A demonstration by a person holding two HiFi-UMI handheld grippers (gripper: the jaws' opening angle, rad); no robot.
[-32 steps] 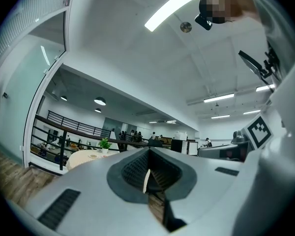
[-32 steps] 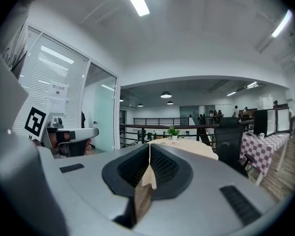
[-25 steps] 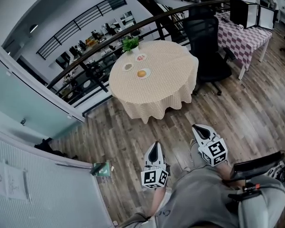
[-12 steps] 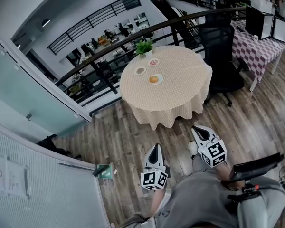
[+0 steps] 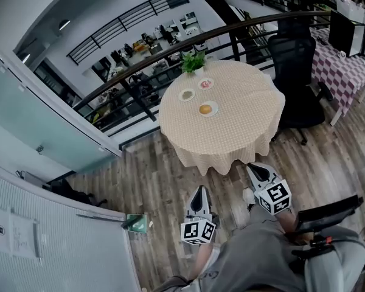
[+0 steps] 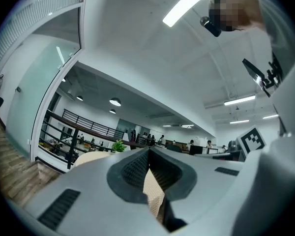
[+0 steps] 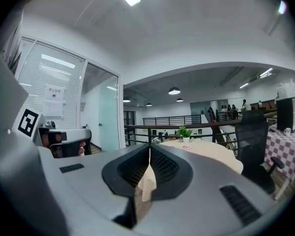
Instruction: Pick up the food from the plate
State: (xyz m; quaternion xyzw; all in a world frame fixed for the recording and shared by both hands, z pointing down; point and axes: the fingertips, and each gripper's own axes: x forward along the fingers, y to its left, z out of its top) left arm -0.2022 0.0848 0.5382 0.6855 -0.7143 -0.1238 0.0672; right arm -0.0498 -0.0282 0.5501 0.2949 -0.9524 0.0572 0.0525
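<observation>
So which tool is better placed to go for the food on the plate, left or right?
Right, marginally. The right tool is held further forward than the left tool, nearer the table and the orange food on its plate. Both are shut, empty, and well short of the table.

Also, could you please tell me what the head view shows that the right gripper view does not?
Only the head view: the plate of orange food on the round table, a second plate beside it, and the right gripper seen from above. Only the right gripper view: its tongs' ribbed pads, shut tip to tip with nothing between them. Both: the round table, the potted plant and the black office chair.
</observation>
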